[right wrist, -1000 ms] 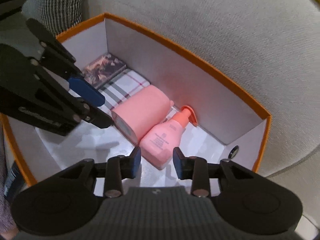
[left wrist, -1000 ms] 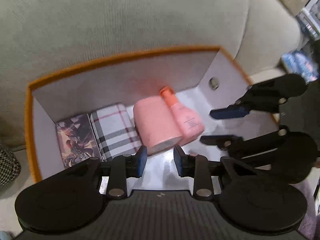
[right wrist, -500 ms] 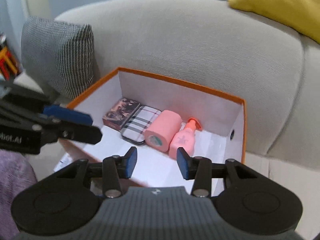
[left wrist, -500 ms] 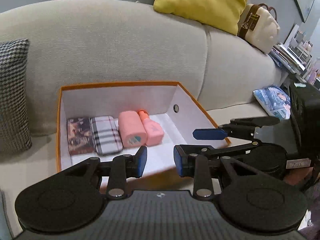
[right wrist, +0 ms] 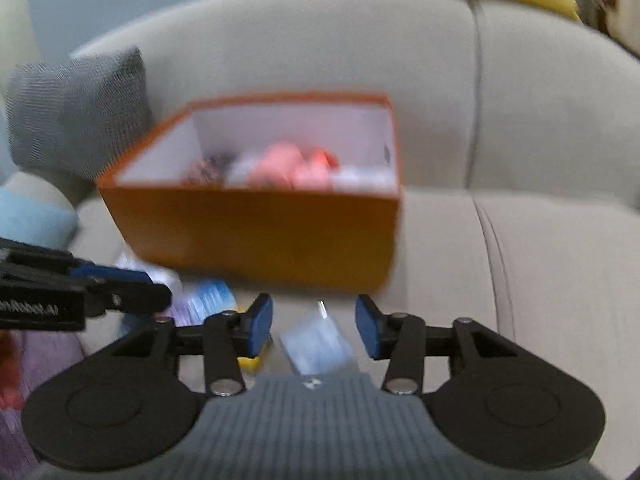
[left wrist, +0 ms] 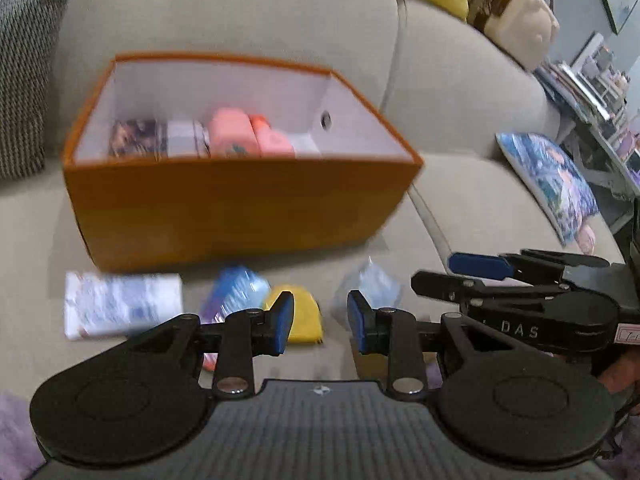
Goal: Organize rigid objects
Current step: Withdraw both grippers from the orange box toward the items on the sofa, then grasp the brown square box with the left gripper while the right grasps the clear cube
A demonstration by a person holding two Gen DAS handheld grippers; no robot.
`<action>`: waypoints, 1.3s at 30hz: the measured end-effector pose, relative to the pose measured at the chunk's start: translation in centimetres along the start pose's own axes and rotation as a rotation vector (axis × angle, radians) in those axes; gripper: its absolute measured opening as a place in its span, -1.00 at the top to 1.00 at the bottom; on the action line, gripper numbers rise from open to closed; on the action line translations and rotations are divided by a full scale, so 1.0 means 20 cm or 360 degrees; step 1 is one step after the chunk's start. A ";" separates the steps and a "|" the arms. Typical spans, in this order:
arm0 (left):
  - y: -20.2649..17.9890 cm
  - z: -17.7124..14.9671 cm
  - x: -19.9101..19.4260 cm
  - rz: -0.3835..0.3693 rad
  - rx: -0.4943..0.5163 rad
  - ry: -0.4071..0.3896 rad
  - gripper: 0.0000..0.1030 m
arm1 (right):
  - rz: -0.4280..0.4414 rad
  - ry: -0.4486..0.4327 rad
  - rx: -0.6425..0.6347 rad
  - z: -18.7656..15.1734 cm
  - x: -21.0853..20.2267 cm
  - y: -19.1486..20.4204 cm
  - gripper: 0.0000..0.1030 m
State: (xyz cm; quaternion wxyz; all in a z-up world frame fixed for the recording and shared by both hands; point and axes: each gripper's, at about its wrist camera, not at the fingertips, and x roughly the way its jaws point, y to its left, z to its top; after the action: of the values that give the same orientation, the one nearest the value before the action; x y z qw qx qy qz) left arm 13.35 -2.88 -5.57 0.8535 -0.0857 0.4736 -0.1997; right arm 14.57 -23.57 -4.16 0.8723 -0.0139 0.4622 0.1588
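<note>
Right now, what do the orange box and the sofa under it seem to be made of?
Orange box: probably rigid cardboard, matte orange outside, white inside; thin straight walls and sharp corners. Sofa: woven beige fabric upholstery, matte, with stitched seams between cushions. Motion blur leaves finer texture unclear.

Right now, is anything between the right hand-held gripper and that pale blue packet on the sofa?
Nothing visible. The right hand-held gripper has just been opening; its jaws stand apart and empty, with the packet just beyond them. The orange box sits farther back.
</note>
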 end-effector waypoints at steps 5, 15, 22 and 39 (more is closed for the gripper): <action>-0.08 -0.09 0.07 -0.0028 0.0042 0.0072 0.28 | -0.0137 0.0113 0.0106 -0.13 0.00 -0.09 -0.04; -0.30 -0.14 0.25 -0.0055 0.0121 0.0223 -0.42 | -0.0148 0.0084 0.0275 -0.24 -0.03 -0.26 0.67; -0.40 -0.13 0.36 0.0040 0.0046 0.0280 -0.63 | -0.0077 0.0043 0.0421 -0.26 -0.04 -0.33 0.81; -0.48 -0.18 0.46 0.0237 0.0142 0.0305 -0.45 | -0.0058 0.0041 0.0352 -0.26 -0.01 -0.31 0.87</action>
State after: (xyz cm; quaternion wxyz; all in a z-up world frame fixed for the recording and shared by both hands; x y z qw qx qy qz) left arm 12.14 -15.34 -11.44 0.8198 0.0072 0.5487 -0.1637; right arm 12.11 -30.49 -7.65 0.8652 0.0719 0.4879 0.0907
